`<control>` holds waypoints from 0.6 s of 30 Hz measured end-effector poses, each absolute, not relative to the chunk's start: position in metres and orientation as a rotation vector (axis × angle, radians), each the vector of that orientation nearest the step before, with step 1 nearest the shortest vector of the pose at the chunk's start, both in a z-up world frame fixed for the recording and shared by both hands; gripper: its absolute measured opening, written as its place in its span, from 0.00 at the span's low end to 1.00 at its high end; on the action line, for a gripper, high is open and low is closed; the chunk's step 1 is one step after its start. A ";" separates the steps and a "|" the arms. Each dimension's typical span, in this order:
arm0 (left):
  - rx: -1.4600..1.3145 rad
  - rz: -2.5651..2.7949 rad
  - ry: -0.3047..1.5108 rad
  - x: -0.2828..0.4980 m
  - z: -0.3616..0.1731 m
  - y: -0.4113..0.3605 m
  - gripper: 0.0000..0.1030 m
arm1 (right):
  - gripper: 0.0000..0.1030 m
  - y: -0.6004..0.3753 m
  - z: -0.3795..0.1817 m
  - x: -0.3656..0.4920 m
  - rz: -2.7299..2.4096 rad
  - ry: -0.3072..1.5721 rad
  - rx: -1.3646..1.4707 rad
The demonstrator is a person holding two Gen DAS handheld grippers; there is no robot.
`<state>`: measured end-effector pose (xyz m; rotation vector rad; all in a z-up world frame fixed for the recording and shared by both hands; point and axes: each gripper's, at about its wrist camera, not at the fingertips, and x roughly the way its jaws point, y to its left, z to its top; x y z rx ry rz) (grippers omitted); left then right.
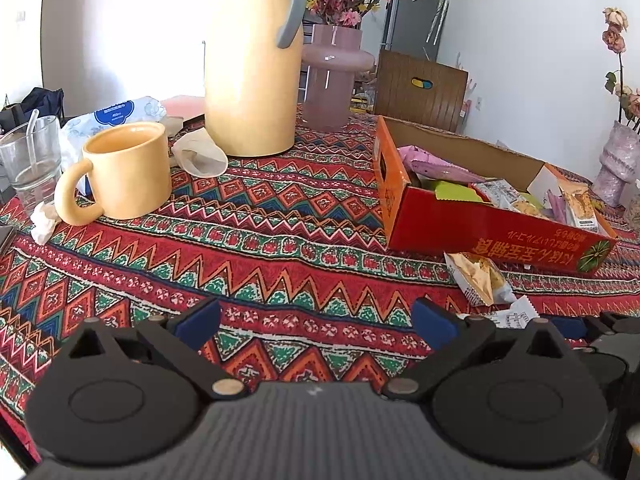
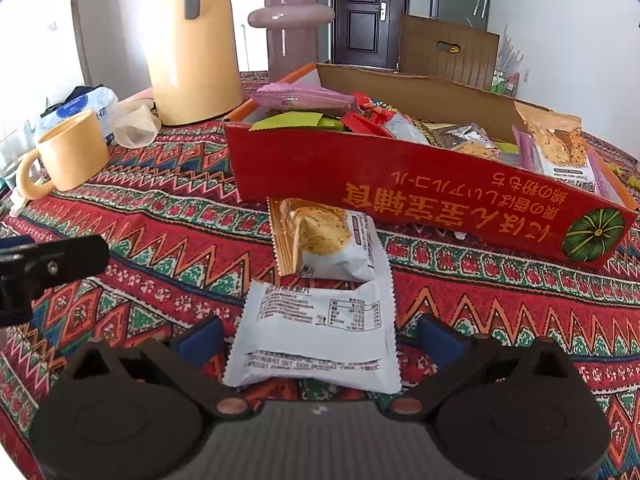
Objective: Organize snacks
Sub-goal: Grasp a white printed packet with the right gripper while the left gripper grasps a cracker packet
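A red cardboard box (image 2: pixel 420 188) with several snack packets inside sits on the patterned tablecloth; the left wrist view shows the same box (image 1: pixel 480 236) at the right. Two snack packets lie in front of it: one with a cake picture (image 2: pixel 324 240) and a white one (image 2: pixel 316 336) showing its label side. My right gripper (image 2: pixel 316 340) is open, its blue pads on either side of the white packet. My left gripper (image 1: pixel 316 320) is open over bare cloth, with the cake-picture packet (image 1: pixel 480 280) to its right.
A yellow mug (image 1: pixel 120 172), a tall yellow thermos jug (image 1: pixel 252 60), a pink vase (image 1: pixel 332 76), a glass (image 1: pixel 28 160) and a tissue pack (image 1: pixel 116 116) stand at the left and back. The left gripper's tip (image 2: pixel 52 264) shows at the left edge of the right wrist view.
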<state>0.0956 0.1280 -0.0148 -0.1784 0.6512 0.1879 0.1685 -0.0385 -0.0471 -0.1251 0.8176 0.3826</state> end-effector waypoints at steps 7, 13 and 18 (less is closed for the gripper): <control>-0.169 0.192 0.661 0.099 -0.013 0.120 1.00 | 0.60 -0.050 -0.042 0.161 0.389 0.777 -0.113; -0.139 0.188 0.663 0.102 -0.008 0.106 1.00 | 0.46 -0.063 -0.036 0.152 0.396 0.729 -0.115; -0.137 0.175 0.659 0.106 -0.004 0.094 1.00 | 0.46 -0.090 -0.028 0.151 0.379 0.687 -0.061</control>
